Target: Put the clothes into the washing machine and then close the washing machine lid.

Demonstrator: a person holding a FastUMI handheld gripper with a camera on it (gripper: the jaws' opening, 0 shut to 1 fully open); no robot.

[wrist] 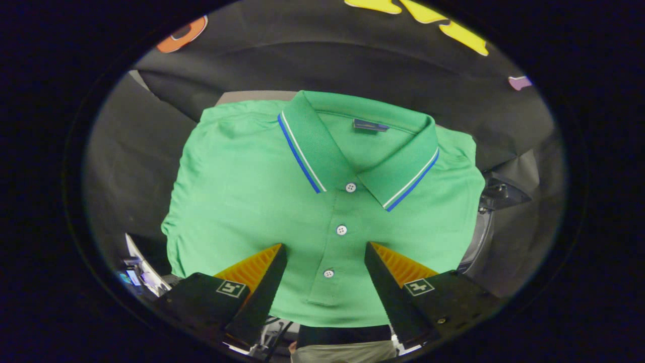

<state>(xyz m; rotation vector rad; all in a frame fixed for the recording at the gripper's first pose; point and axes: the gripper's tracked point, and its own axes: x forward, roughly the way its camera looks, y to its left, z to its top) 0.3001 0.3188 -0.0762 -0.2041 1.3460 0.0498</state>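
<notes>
Item: folded green polo shirt of knit fabric (pixel 282 201), collar trimmed with blue and white stripes, three white buttons down the placket, a small dark label inside the neck. It lies flat, collar at the far end and folded hem at the near end, covering nearly all of its support; a thin grey strip of worktop (pixel 252 96) shows beyond the collar at the far edge.

My tongs (pixel 326 249): spread wide, holding nothing. Both fingers hang over the near half of the shirt, one on each side of the placket; the lowest button sits between them, the middle button just ahead of the tips, the top button and collar beyond. Whether the tips touch the cloth, I cannot tell.

Surroundings: a dark rounded machine part (pixel 496 196) just beside the shirt's right edge; what it belongs to is unclear. Black cloth wall (pixel 352 65) behind the far edge.
</notes>
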